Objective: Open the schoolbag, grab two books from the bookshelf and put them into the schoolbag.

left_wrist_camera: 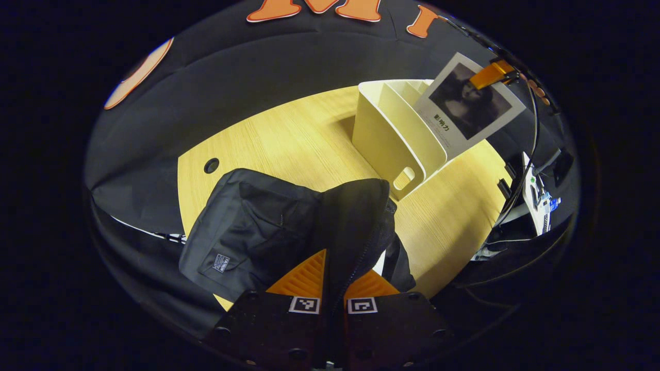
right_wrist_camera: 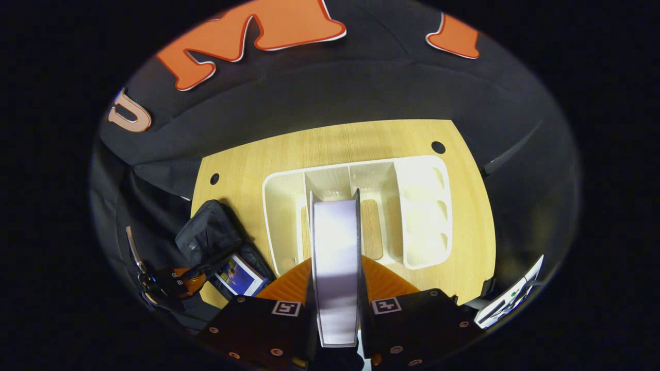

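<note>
The black schoolbag (left_wrist_camera: 258, 226) lies on the wooden table, and my left gripper (left_wrist_camera: 334, 268) is shut on its raised zipper edge, holding the mouth open. In the right gripper view the schoolbag (right_wrist_camera: 206, 232) sits at the left with a blue-covered book (right_wrist_camera: 238, 275) inside, the left gripper (right_wrist_camera: 180, 283) at its opening. My right gripper (right_wrist_camera: 336, 260) is shut on a second book (right_wrist_camera: 335, 232), seen edge-on above the cream bookshelf (right_wrist_camera: 423, 206). In the left gripper view this grey-covered book (left_wrist_camera: 466, 111) hangs from the right gripper (left_wrist_camera: 495, 72) over the bookshelf (left_wrist_camera: 386, 134).
The table (left_wrist_camera: 289, 139) has round cable holes (left_wrist_camera: 211, 165) (right_wrist_camera: 438, 147). Cables and a white device (left_wrist_camera: 536, 196) hang off the table's right side. Black cloth surrounds the table on all sides.
</note>
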